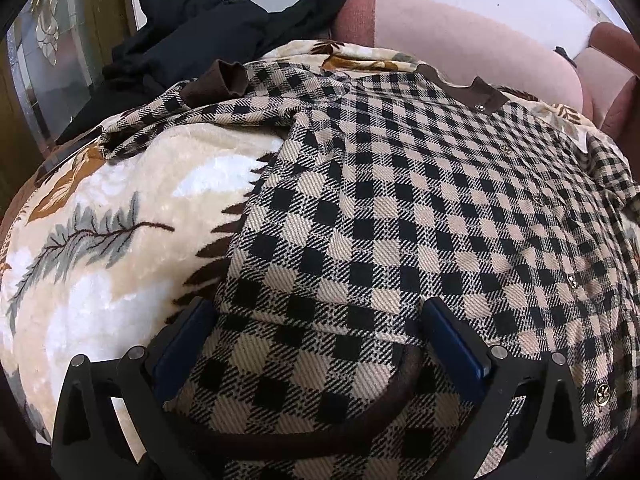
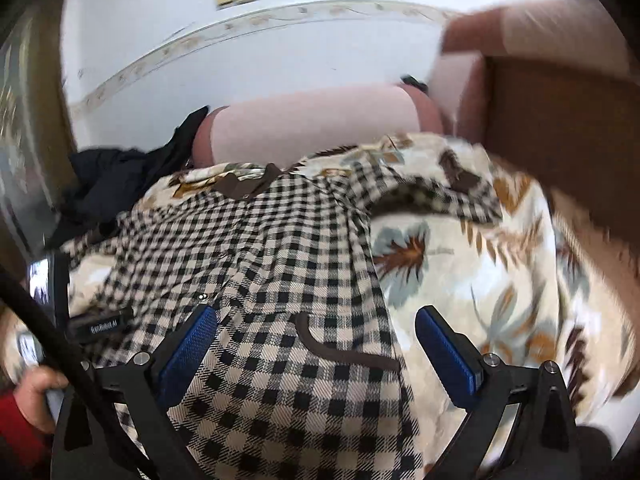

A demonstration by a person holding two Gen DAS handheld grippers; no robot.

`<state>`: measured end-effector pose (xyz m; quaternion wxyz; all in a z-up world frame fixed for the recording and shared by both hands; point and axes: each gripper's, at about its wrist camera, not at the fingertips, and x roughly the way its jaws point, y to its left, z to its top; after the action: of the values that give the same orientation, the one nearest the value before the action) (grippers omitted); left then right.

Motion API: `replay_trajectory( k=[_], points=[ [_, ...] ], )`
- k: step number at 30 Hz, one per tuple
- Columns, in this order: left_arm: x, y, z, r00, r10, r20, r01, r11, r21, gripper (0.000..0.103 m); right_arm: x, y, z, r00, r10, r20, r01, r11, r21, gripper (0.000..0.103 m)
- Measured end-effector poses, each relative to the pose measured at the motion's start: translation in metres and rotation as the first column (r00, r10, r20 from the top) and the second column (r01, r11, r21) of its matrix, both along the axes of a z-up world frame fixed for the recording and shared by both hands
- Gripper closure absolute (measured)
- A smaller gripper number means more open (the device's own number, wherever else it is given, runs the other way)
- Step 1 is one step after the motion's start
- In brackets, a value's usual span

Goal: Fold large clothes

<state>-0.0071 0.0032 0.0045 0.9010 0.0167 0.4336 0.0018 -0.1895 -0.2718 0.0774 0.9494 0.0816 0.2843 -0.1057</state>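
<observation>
left gripper (image 1: pixel 316 316): fingers being held wide over the checked jacket (image 1: pixel 400 208) hem, nothing gripped.
right gripper (image 2: pixel 316 328): fingers wide too.
advice: both hem corners being pinched evenly before lifting.

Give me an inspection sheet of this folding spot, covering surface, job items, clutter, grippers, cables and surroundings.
Surface: cream plush blanket with leaf print, bare parts showing either side of the garment.
Job's things: black-and-beige checked jacket with brown collar and trim, spread out, snaps showing, sleeves rumpled.
Clutter: heap of black clothing behind the blanket.
Grippers: left gripper open over the jacket's hem; right gripper open, straddling the jacket's edge.
Cables: black cord or strap, lower left of right view.
Surroundings: pink upholstered sofa back, white wall.
</observation>
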Motion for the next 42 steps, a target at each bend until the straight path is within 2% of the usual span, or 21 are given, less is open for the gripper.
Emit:
replay_trajectory(
  k=[3,7,8,10,13,17,22,27,37,42],
  points=[
    [-0.004,0.000,0.005,1.000,0.004,-0.001,-0.004,1.000,0.011,0.000,0.010,0.012,0.003,1.000,0.030,0.002,-0.030,0.999,-0.019,0.002],
    [-0.010,0.006,0.028,0.999,-0.046,0.000,0.046,0.999,-0.002,0.028,0.032,0.018,0.003,0.996,0.079,-0.028,-0.080,0.997,-0.006,0.002],
    [-0.011,0.011,0.035,0.998,-0.060,0.000,0.060,0.998,-0.019,0.030,0.037,0.018,0.001,0.994,0.100,-0.042,-0.100,0.995,0.000,0.002],
    [-0.007,0.029,0.056,0.998,-0.065,0.015,0.066,0.995,-0.070,0.030,0.049,0.024,-0.005,0.988,0.135,-0.073,-0.135,0.991,0.008,0.002],
    [0.006,0.055,0.085,0.998,-0.034,0.055,0.039,0.994,-0.105,0.030,0.062,0.032,-0.014,0.979,0.177,-0.104,-0.176,0.984,0.019,0.002],
    [0.017,0.079,0.110,0.995,0.041,0.094,-0.034,0.996,-0.077,0.030,0.079,0.044,-0.022,0.968,0.213,-0.134,-0.210,0.977,0.035,0.002],
    [0.011,0.091,0.127,0.987,0.115,0.114,-0.109,0.992,-0.059,0.030,0.096,0.050,-0.022,0.962,0.225,-0.157,-0.221,0.974,0.048,0.002],
    [-0.011,0.084,0.131,0.982,0.134,0.132,-0.130,0.991,-0.043,0.030,0.100,0.051,-0.018,0.962,0.200,-0.185,-0.202,0.979,0.008,0.002],
    [-0.038,0.049,0.114,0.994,0.095,0.046,-0.092,0.994,-0.057,0.030,0.099,0.045,-0.019,0.962,0.186,-0.202,-0.185,0.982,0.020,0.002],
    [-0.043,0.042,0.113,0.995,0.091,0.037,-0.089,0.995,-0.051,0.030,0.098,0.037,-0.013,0.967,0.165,-0.194,-0.162,0.986,0.034,0.002]
  ],
)
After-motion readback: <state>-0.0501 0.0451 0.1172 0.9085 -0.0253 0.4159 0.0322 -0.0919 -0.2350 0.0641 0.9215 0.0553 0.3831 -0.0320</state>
